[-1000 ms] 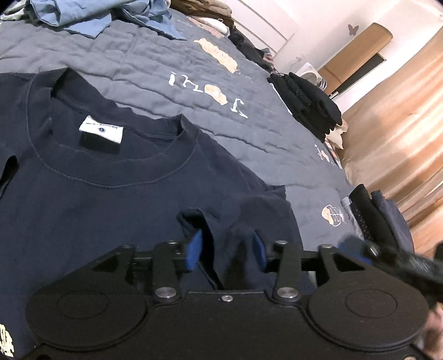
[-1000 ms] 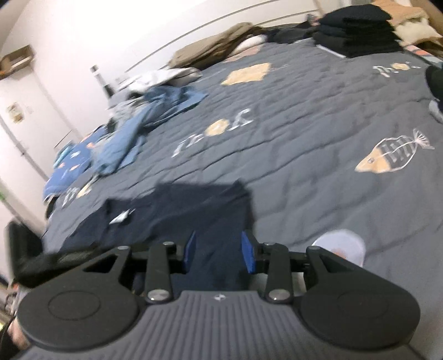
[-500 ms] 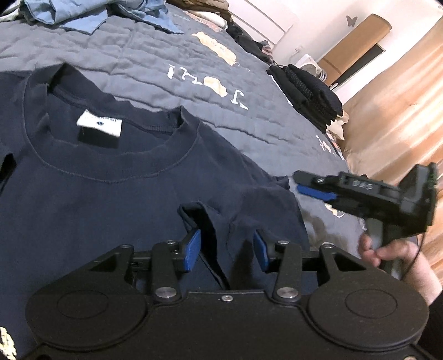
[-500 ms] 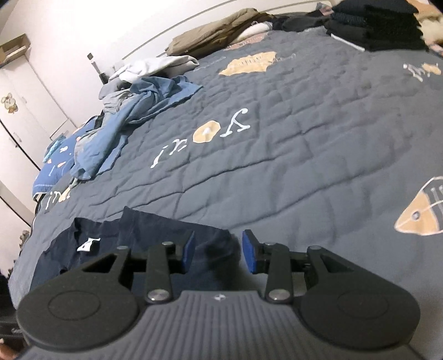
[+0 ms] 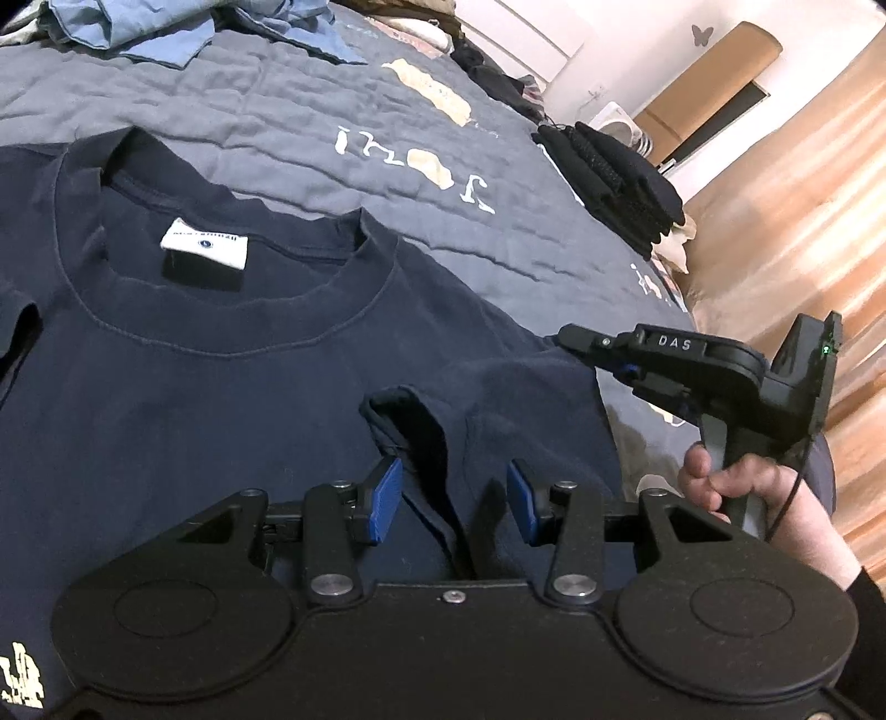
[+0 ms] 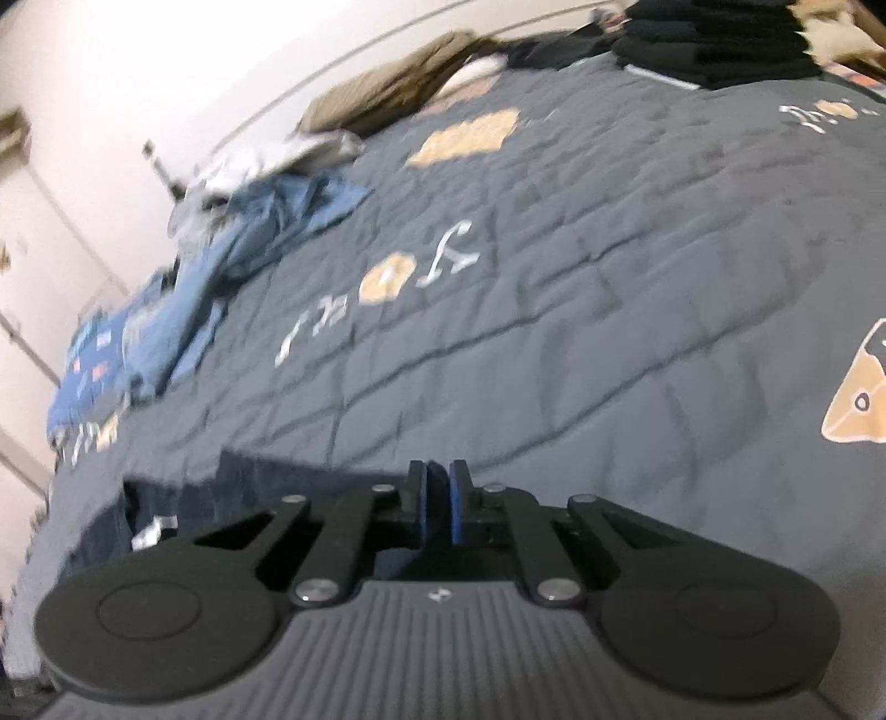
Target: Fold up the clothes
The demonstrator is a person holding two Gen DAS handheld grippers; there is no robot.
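Note:
A navy T-shirt (image 5: 221,387) lies flat, collar and white label (image 5: 204,243) up, on the grey quilt (image 5: 277,111). One sleeve is folded onto its chest. My left gripper (image 5: 451,498) stands open over that fold, and cloth rises between its blue pads without being pinched. My right gripper (image 5: 570,335), held by a hand (image 5: 742,482), has its tip at the shirt's right shoulder edge. In the right wrist view its jaws (image 6: 437,493) are closing, nearly together on a thin dark strip at the shirt's edge (image 6: 249,471).
A heap of blue clothes (image 5: 138,27) lies at the far side of the bed, also seen as blue clothes (image 6: 249,232). A folded black stack (image 5: 614,171) sits near the right edge. Beige clothing (image 6: 387,83) lies against the wall.
The right gripper came in from the right and down to the shirt's shoulder edge, then closed its jaws. The left gripper and the sleeve fold stayed put.

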